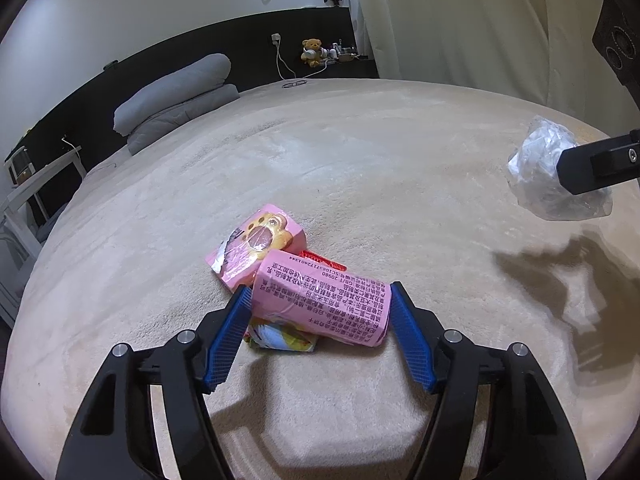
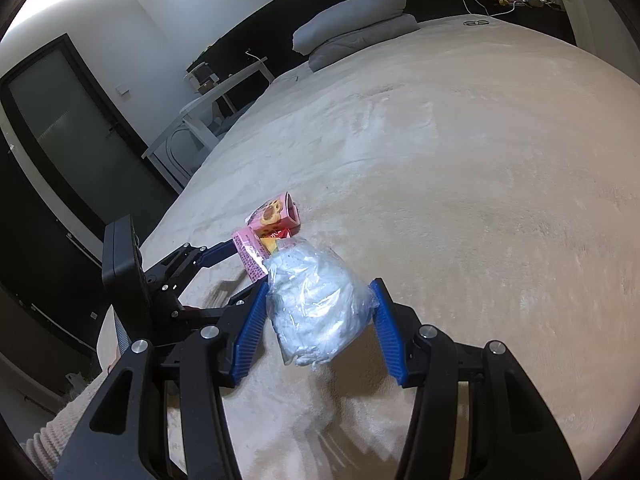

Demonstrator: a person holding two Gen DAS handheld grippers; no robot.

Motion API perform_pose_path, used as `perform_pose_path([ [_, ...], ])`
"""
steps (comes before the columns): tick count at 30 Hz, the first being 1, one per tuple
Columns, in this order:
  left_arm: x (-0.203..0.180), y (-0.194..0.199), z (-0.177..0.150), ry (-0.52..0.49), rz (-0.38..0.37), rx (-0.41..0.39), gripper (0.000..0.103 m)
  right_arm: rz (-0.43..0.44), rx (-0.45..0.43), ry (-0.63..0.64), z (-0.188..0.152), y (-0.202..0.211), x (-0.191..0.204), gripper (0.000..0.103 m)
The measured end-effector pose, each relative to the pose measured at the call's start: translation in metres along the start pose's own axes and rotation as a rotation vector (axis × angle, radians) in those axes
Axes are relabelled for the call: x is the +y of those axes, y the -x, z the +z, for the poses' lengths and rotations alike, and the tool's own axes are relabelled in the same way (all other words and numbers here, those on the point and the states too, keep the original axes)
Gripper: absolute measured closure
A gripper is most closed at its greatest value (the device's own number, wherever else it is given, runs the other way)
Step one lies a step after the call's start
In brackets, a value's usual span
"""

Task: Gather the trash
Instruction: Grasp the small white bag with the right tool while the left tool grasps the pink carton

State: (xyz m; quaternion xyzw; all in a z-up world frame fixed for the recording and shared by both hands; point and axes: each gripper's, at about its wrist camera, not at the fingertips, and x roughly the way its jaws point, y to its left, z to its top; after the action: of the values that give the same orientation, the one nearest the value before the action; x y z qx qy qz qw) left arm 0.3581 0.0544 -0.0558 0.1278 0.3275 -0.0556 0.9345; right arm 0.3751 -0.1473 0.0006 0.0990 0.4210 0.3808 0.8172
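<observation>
Now left tongs [image 1: 320, 300] pinch one of two pink cartons [image 1: 324, 300]; right tongs [image 2: 318, 300] clamp one plastic bag [image 2: 316, 304].

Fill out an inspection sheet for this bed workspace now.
Surface: beige blanket, rumpled.
Job's things: pink wrapper lying on pink box, red scrap and yellow packet beneath; clear plastic bag lifted off the blanket.
Clutter: grey pillows; glasses.
Grippers: left claw pads at the wrapper's ends; right claw shut on the bag.
Cables: white charger cable on the headboard.
Surroundings: teddy bear, curtain, door.
</observation>
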Motion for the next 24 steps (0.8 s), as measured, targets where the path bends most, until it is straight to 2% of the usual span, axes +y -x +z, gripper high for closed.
perform_pose_path([
  [5,-0.005,0.010,-0.003,-0.005,0.016,-0.022,0.036,-0.008,-0.006,0.015,0.000,0.002,0.003,0.051],
  [24,-0.025,0.085,-0.016,0.112,-0.008,-0.102,0.036,-0.014,-0.044,0.021,-0.016,0.023,0.017,0.051],
])
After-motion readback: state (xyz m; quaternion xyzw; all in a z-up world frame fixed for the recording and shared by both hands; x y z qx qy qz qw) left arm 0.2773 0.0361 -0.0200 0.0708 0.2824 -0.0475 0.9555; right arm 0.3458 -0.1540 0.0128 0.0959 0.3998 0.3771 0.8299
